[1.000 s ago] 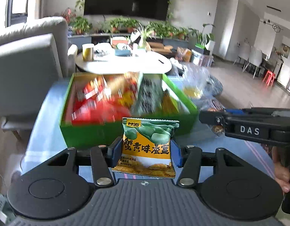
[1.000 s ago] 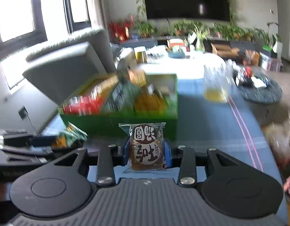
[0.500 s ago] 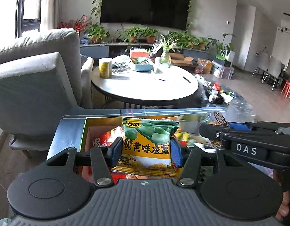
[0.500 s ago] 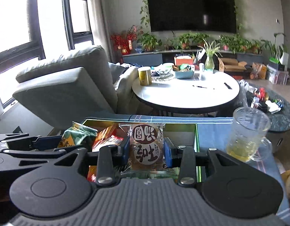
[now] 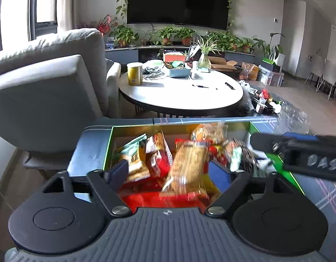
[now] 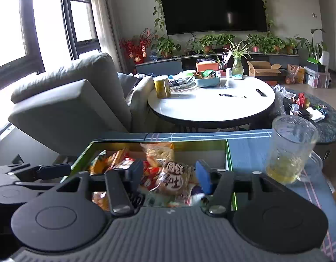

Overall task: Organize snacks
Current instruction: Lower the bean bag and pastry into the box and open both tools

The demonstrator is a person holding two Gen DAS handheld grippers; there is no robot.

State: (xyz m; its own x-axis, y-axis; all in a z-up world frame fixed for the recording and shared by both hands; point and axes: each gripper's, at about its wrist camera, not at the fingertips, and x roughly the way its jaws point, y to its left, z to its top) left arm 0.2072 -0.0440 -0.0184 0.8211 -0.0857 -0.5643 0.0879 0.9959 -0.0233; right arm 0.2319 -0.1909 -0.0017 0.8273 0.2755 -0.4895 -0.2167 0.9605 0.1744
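A green box [image 5: 108, 146] of mixed snack packets lies right under both grippers. My left gripper [image 5: 169, 172] hangs over it with its jaws opening wide. The orange bean packet [image 5: 187, 166] is a blur between the pads, touching neither and dropping onto the pile. My right gripper [image 6: 169, 172] is over the same green box [image 6: 230, 163], jaws opening. The round brown cookie packet [image 6: 172, 179] sits tilted between its pads, free of both. A finger [image 5: 298, 155] of the right gripper crosses the left wrist view at the right.
A glass mug [image 6: 292, 150] with yellow liquid stands on the blue striped cloth right of the box. Beyond are a round white table [image 6: 211, 104] with a tin and pens, and a grey armchair [image 5: 47, 91] at the left.
Both grippers moved forward from in front of the box to above it. Each was shut on its packet; now both stand apart and the packets are loose, falling into the box.
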